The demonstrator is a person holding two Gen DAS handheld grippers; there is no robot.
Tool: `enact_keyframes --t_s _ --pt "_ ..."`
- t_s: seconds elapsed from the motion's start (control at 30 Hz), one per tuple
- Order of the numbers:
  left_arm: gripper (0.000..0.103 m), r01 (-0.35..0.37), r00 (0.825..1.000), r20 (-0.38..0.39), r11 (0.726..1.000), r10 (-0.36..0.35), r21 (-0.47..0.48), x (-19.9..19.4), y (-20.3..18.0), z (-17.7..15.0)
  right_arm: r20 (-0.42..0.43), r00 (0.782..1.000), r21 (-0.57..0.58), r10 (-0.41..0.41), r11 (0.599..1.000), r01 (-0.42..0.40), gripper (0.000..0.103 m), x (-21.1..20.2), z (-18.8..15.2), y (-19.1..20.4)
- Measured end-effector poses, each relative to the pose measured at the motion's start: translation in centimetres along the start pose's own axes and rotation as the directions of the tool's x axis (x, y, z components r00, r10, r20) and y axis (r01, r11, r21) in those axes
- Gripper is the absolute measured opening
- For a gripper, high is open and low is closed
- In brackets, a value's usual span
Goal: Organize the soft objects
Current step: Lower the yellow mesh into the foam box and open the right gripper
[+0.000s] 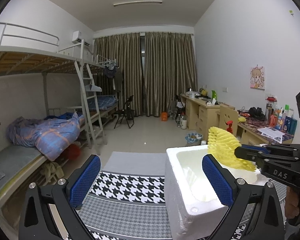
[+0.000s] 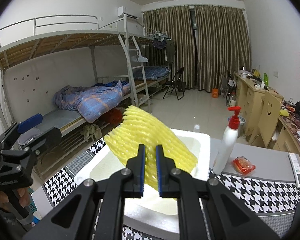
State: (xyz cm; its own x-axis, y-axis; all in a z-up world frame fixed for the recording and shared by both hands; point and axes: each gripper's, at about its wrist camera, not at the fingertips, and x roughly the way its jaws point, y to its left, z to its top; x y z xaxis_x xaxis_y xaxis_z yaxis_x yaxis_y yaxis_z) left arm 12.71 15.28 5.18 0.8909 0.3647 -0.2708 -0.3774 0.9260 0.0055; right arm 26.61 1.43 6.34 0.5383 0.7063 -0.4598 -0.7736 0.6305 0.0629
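Currently the right hand-held gripper [image 2: 150,167] is clamped narrow on a yellow foam net [image 2: 150,140], holding it tilted above the white foam box [image 2: 202,140] on the table [image 2: 270,190]. Left hand-held gripper [image 1: 150,180] stands wide, empty, beside the box. Step judged: depositing. Next: lower into the cavity, then release.

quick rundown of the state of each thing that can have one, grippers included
yellow foam mesh sleeve: lifted, pinched at its lower edge, over the box
white styrofoam box: open, no lid, on the houndstooth cloth
right gripper: shut on the yellow foam mesh sleeve
left gripper: open, holds nothing
white pump bottle with red top: upright beside the box
red snack packet: lying flat, looks sealed
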Motion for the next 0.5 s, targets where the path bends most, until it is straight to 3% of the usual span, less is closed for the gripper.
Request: enact_keyframes --t_s 0.17,0.23,0.4,0.5 --pt "0.102 -0.001 1.000 -0.008 1.000 0.001 -0.010 -0.2 0.2 -0.4 -0.033 0.999 -0.004 0.007 1.000 -0.007 0.017 1.3 0.0 0.2" --pt "0.102 -0.003 1.000 -0.010 1.000 0.003 -0.012 -0.2 0.3 -0.6 -0.049 0.999 0.003 0.013 1.000 -0.013 0.031 1.7 -0.1 0.2" --pt "0.102 -0.006 1.000 -0.016 1.000 0.006 -0.024 -0.2 0.6 -0.8 -0.076 0.997 -0.006 0.007 1.000 -0.007 0.039 2.1 -0.5 0.4" --pt "0.102 -0.006 1.000 -0.020 1.000 0.005 -0.030 0.0 0.9 -0.8 -0.074 0.997 -0.007 0.010 1.000 -0.010 0.054 1.8 -0.6 0.5"
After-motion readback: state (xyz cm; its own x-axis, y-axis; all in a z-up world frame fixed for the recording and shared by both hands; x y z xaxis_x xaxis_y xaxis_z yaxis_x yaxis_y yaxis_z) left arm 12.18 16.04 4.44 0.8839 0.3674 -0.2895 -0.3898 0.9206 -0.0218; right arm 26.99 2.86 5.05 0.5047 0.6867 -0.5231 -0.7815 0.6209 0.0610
